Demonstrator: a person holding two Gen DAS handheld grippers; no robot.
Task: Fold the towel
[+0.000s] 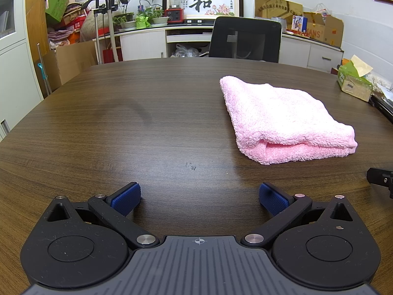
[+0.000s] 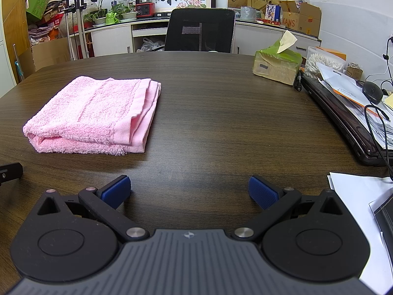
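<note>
From the left wrist camera, the left gripper hangs over bare table with its blue-padded fingers spread wide and nothing between them. The pink towel lies ahead and to the right, well apart from the fingers, already doubled over into a thick stack; the rolled fold faces this side and the layered mouth faces the camera. A black piece at the right edge is probably the other gripper (too little shows to be sure).

From the right wrist camera, the right gripper is likewise wide apart and empty, above the table. Here the towel sits ahead and to the left, with its hemmed loose edges lying stepped along the side nearest this gripper. A tissue box and a heap of papers and cables crowd the far right, clear of the towel.

The fold looks finished or nearly so. If one more fold or a tidy-up is wanted, the right gripper is better placed: pinch all the stepped hems together at a corner, not just the top layer, while the left steadies the rolled side, then lift low and lay it over so that the edges meet squarely.
</note>
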